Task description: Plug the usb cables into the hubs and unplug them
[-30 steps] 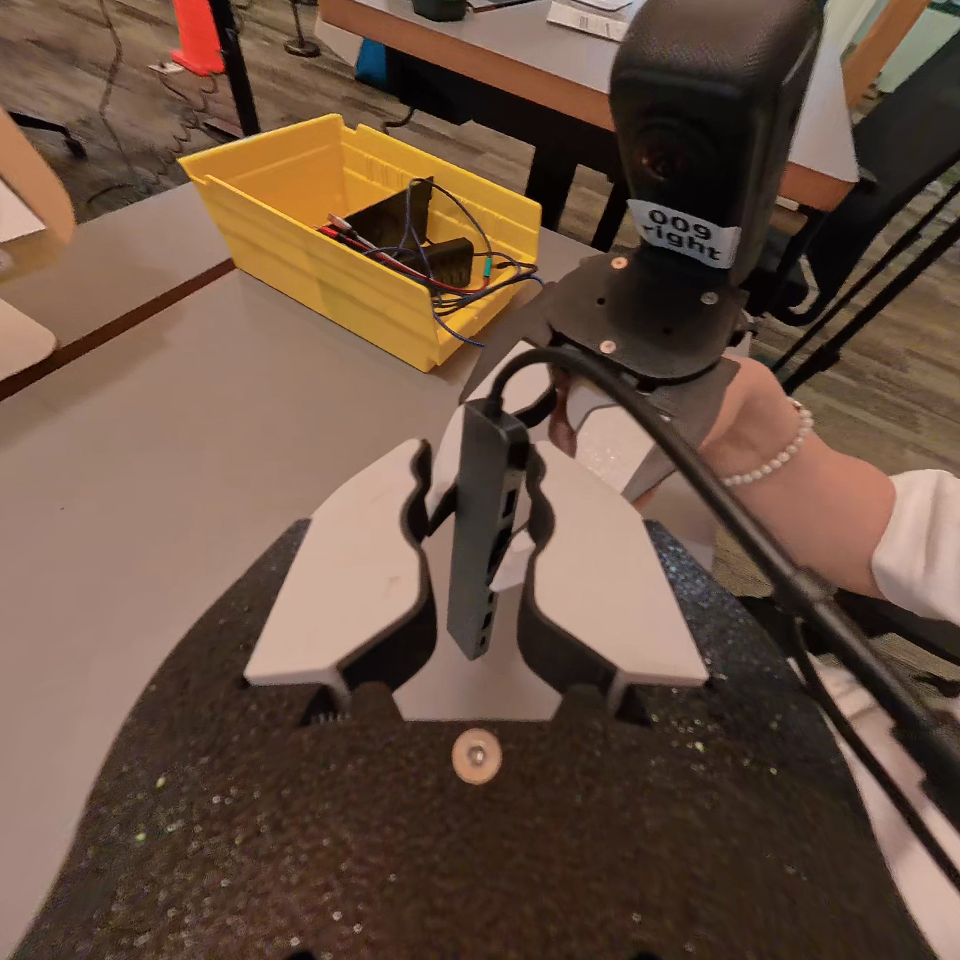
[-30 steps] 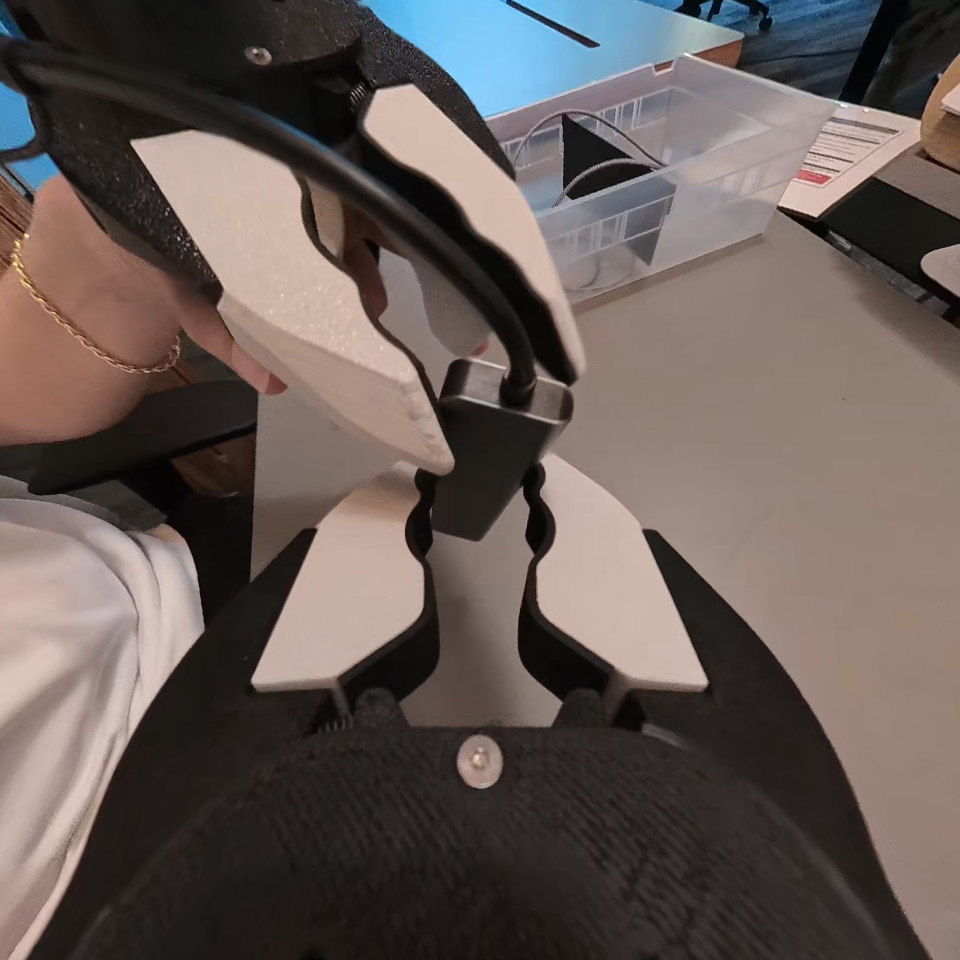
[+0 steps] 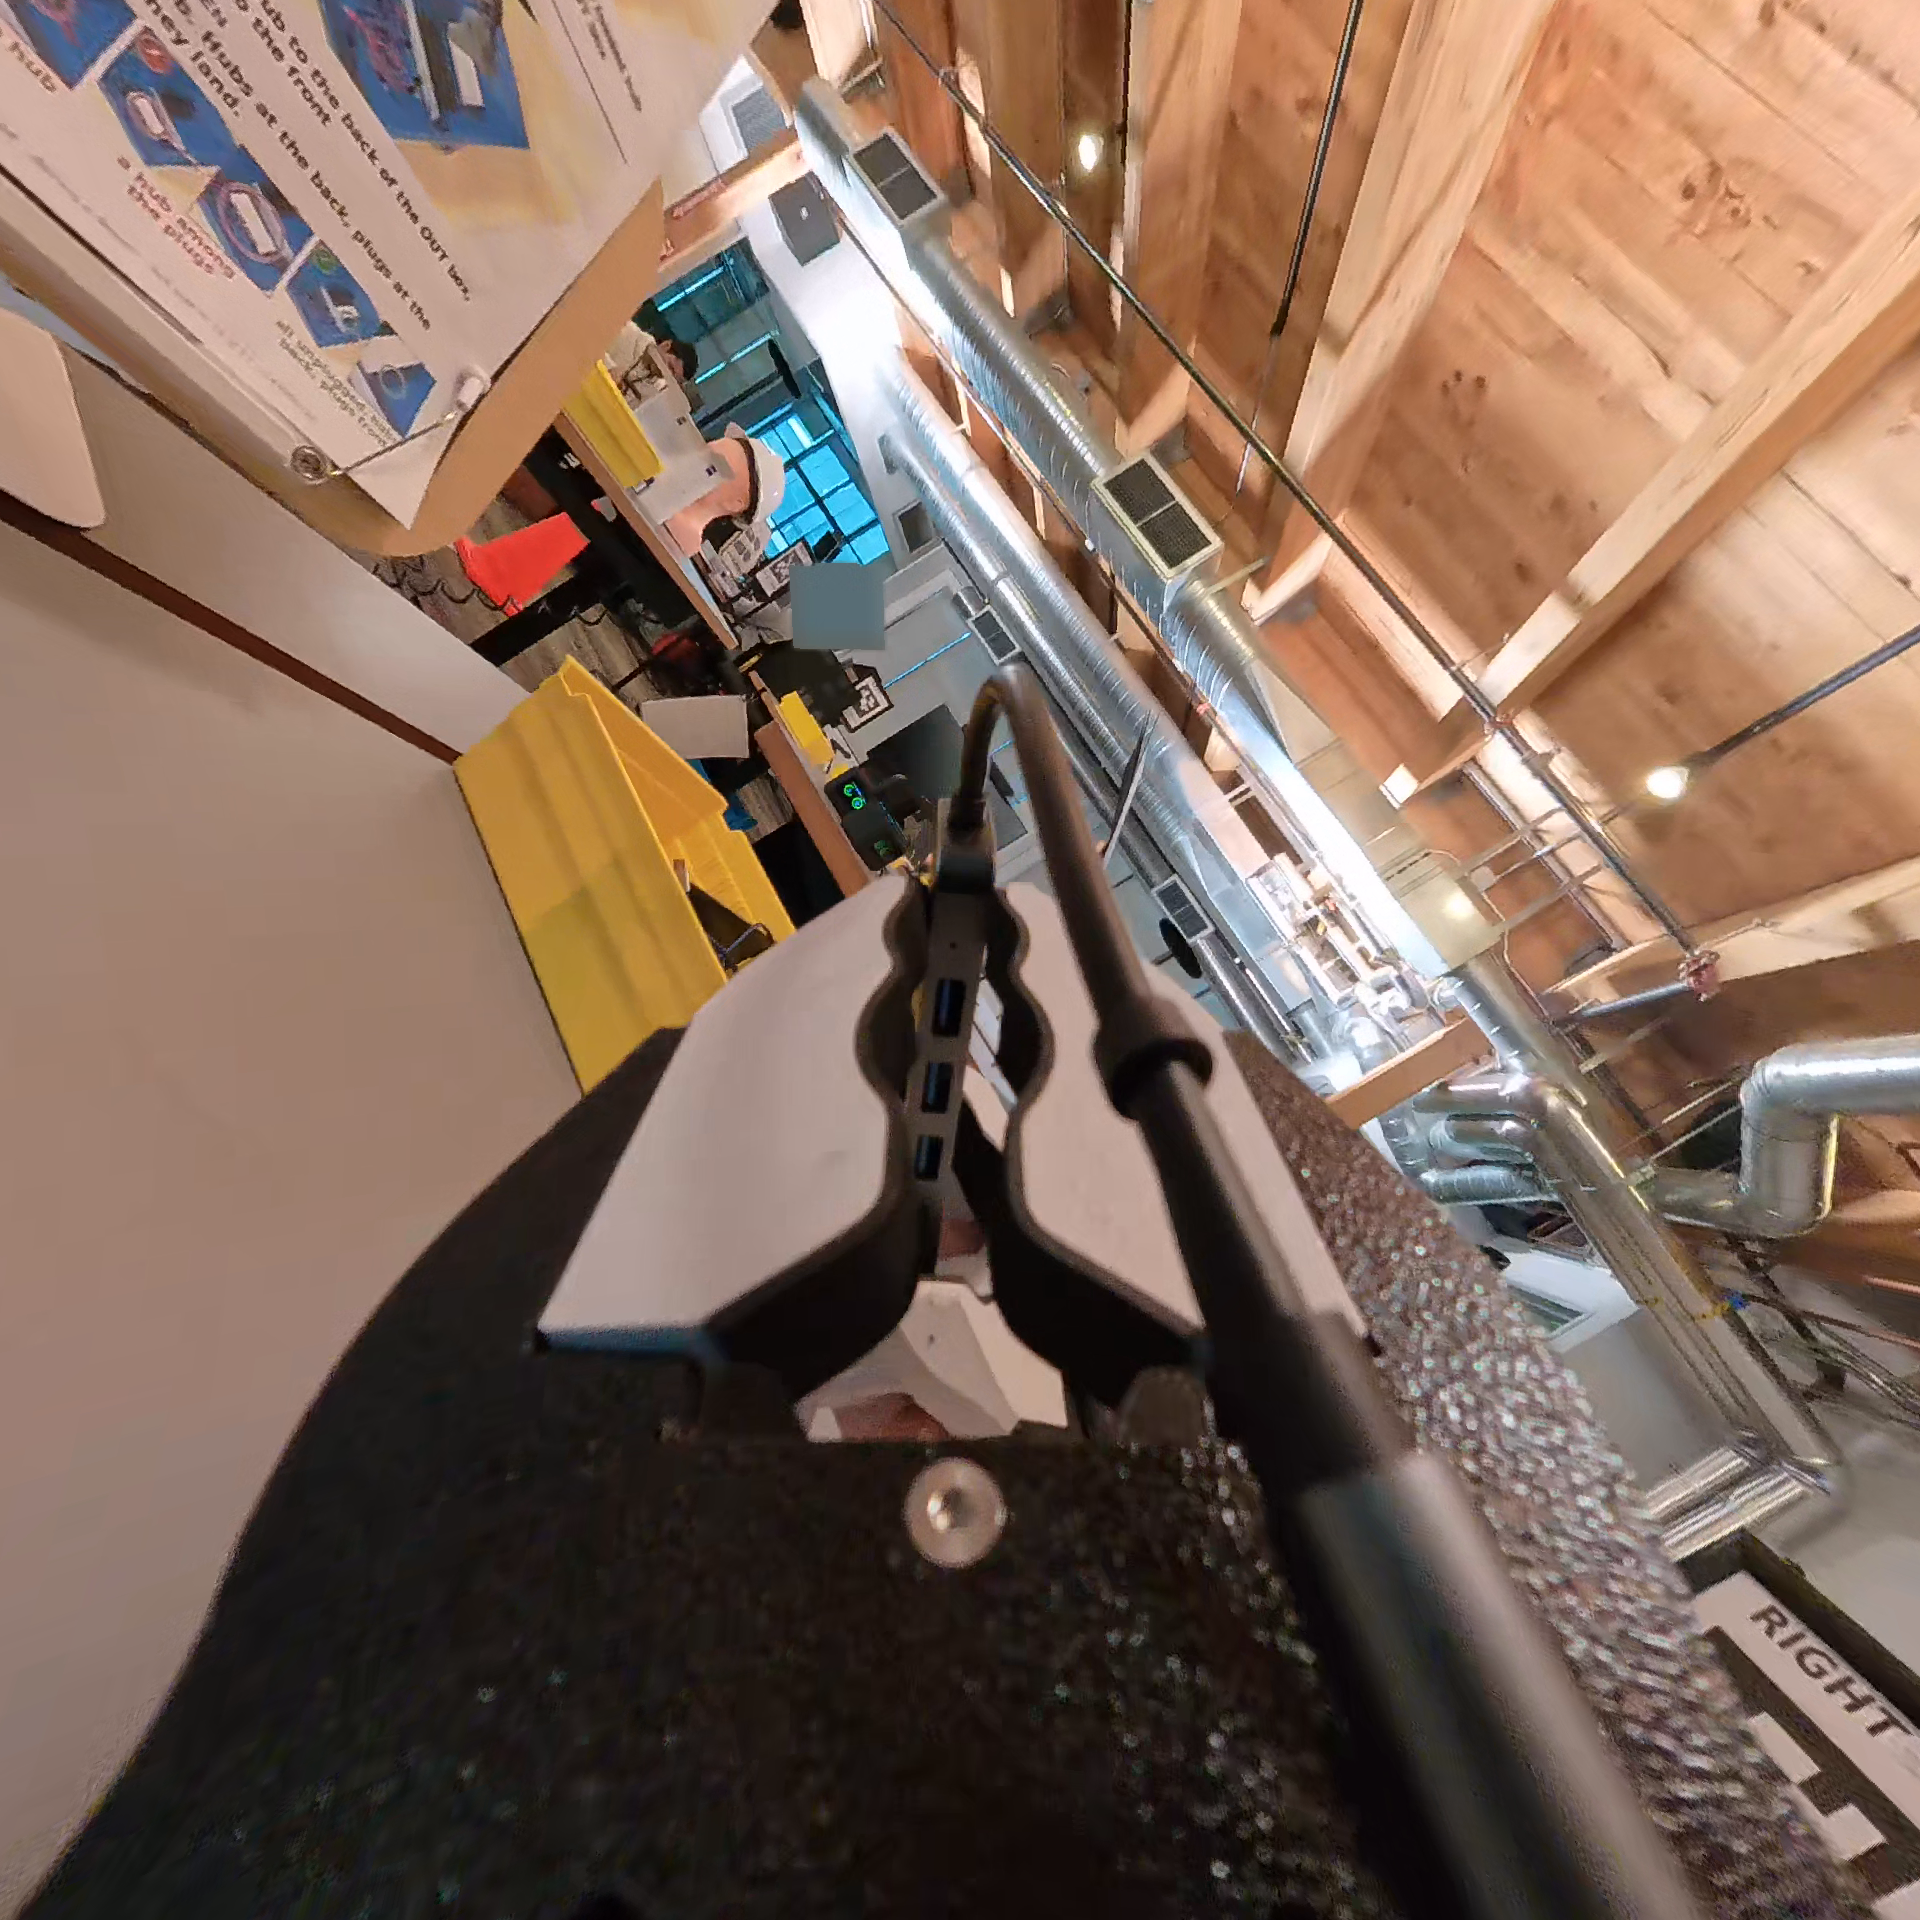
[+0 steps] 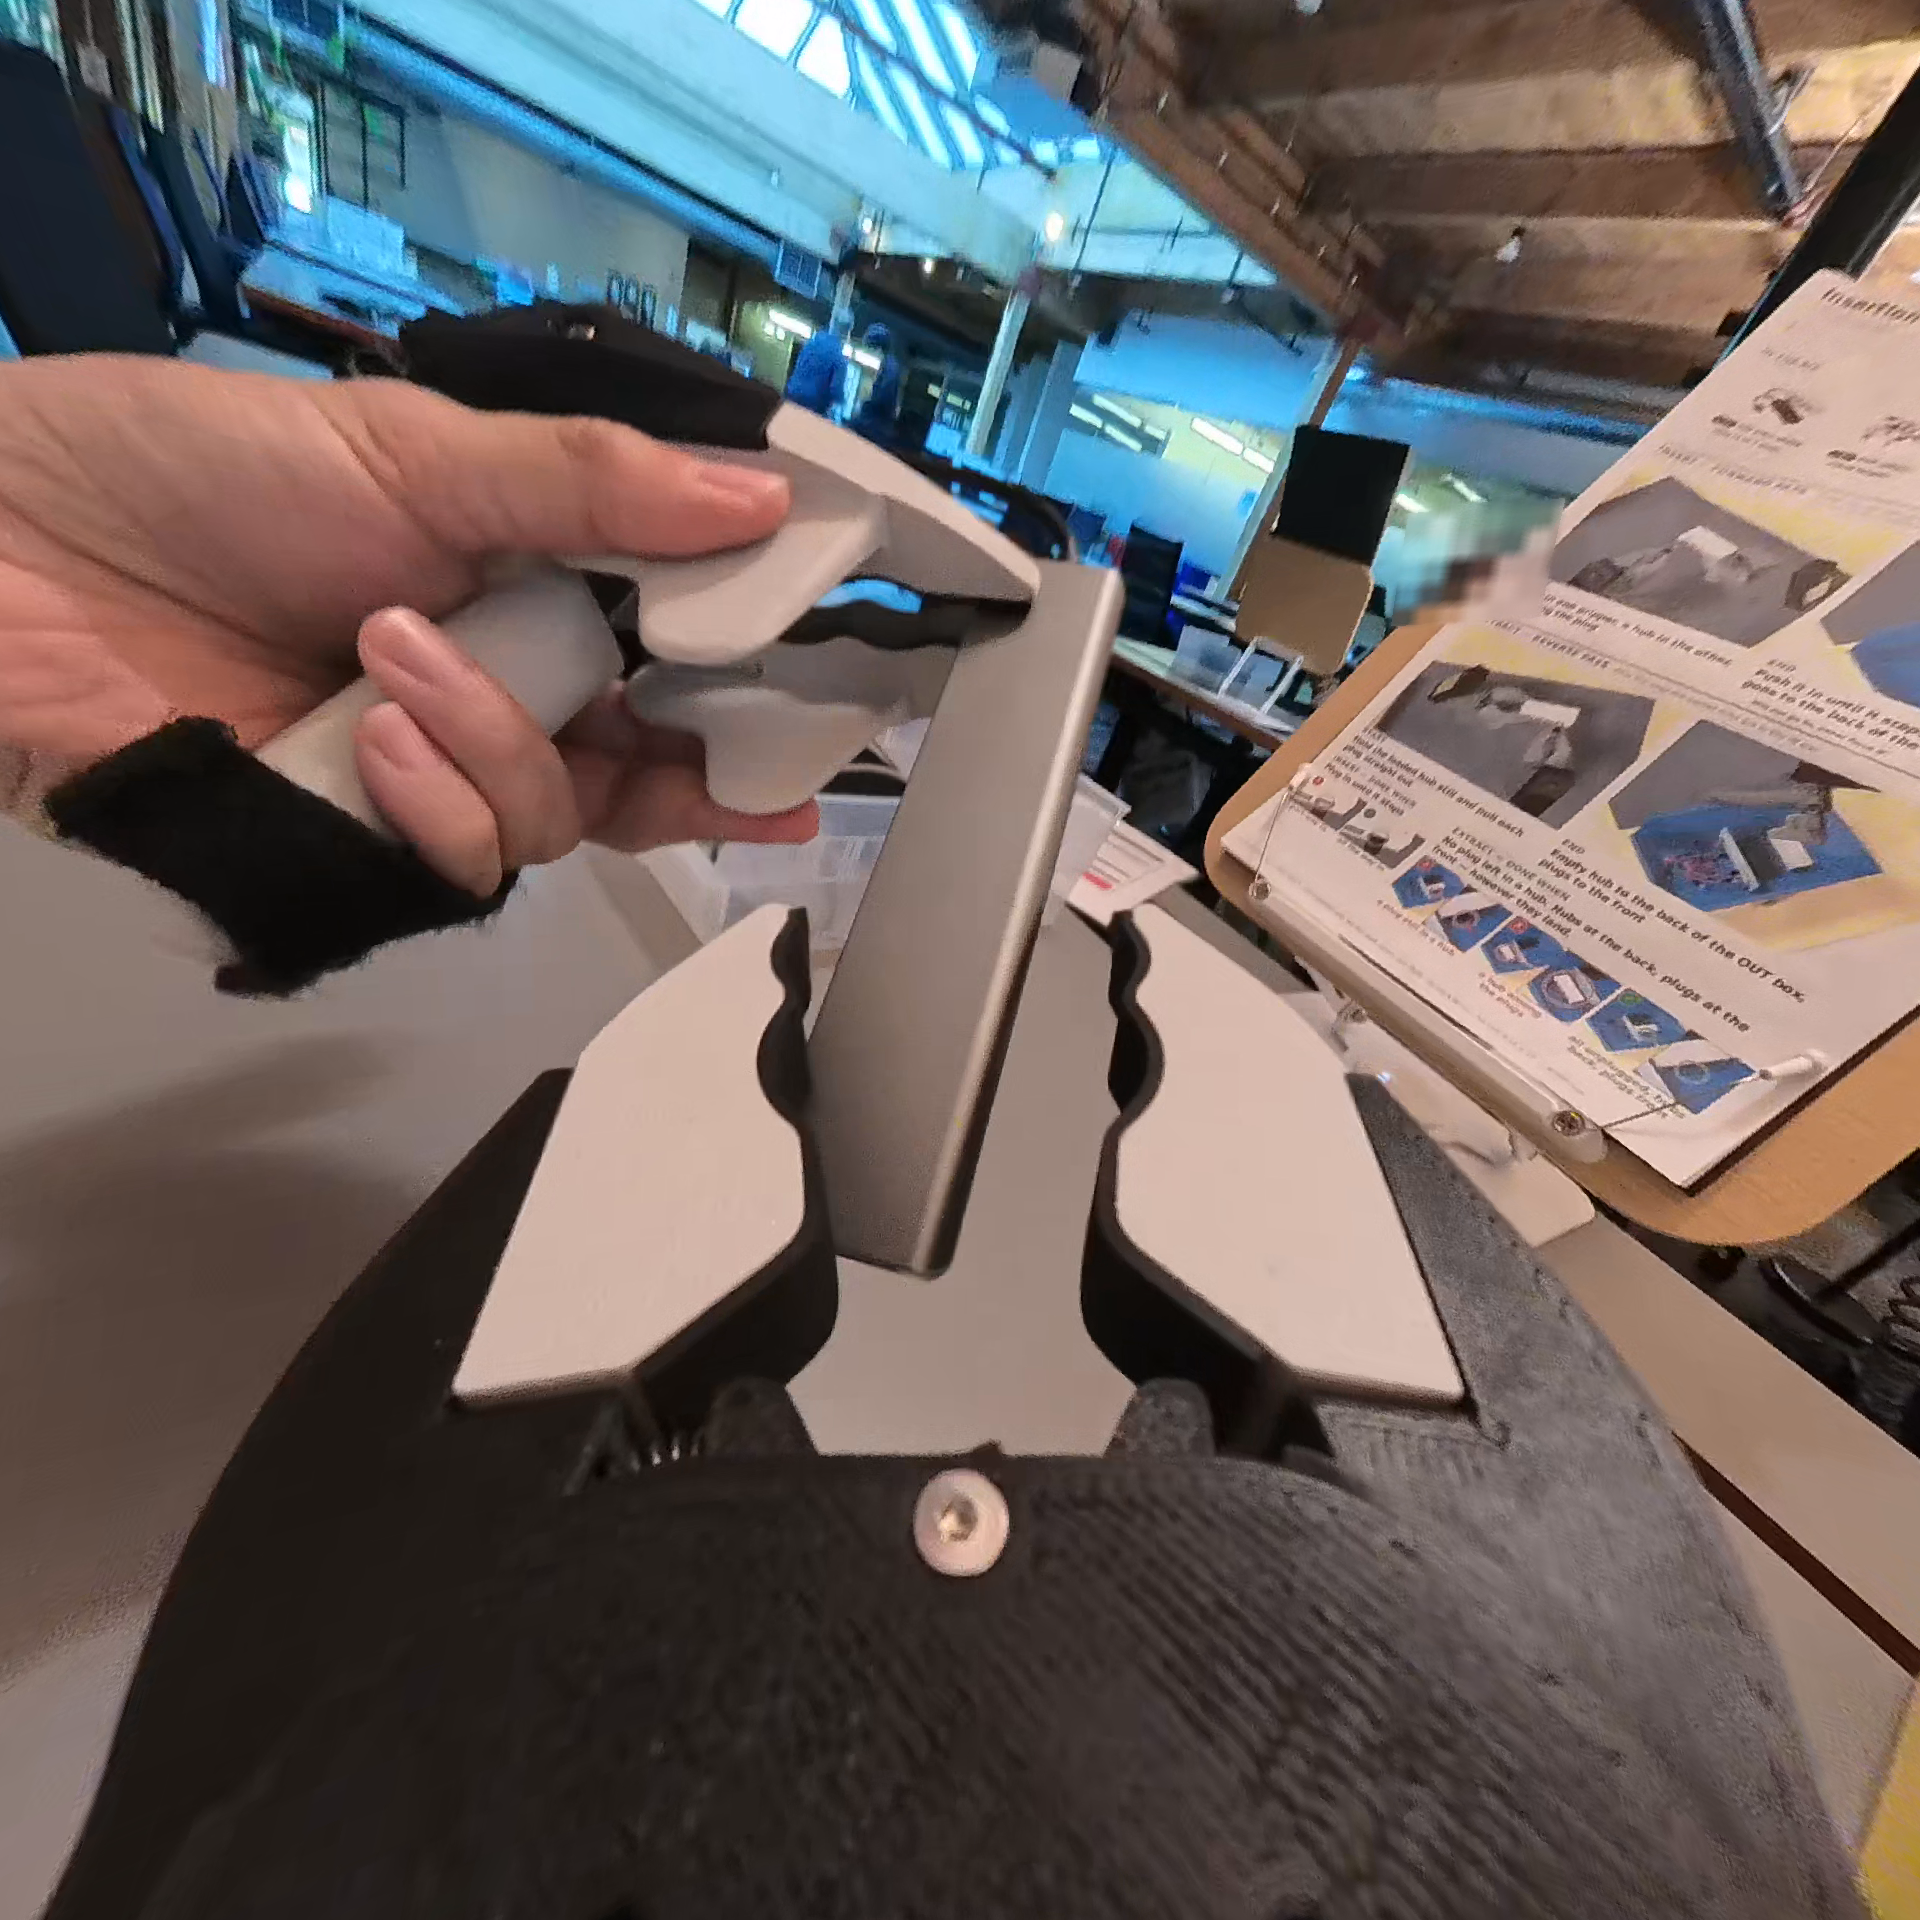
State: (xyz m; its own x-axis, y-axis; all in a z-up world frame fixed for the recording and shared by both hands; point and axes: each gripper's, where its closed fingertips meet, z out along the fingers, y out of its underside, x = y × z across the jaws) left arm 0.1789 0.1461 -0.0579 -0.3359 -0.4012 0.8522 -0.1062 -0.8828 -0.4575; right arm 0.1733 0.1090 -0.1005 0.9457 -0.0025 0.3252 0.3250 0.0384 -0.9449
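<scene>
Left wrist view: left gripper (image 3: 951, 1049) is clamping the slim grey USB hub (image 3: 943, 1023) between its fingers, blue ports facing the camera, hub sticking out past the fingertips; the whole rig is tilting up toward wooden ceiling beams and silver ducts (image 3: 1049, 416). Risk, as a judgement: the hub's own thick black cable (image 3: 1195, 1122) is looping from the hub's far end back across the outer side of the right-hand finger, so it could drag or twist the hub in the clamp. A yellow bin (image 3: 613, 883) is sitting beyond the left-hand finger on the grey table (image 3: 208, 935), with an instruction sheet (image 3: 291, 187) on a board further off. Right wrist view: right gripper (image 4: 956, 1049) is holding its fingers apart around the hub's (image 4: 966, 914) near end, touching the left-hand finger or just beside it, can't tell which. A hand (image 4: 364, 623) is gripping the left gripper (image 4: 831, 665) past the fingertips. Risk: a slanted hub could slip or jam if the fingers close now. The instruction board (image 4: 1621, 831) is standing near the right-hand finger, and a clear bin (image 4: 790, 873) is lying behind the hub.
</scene>
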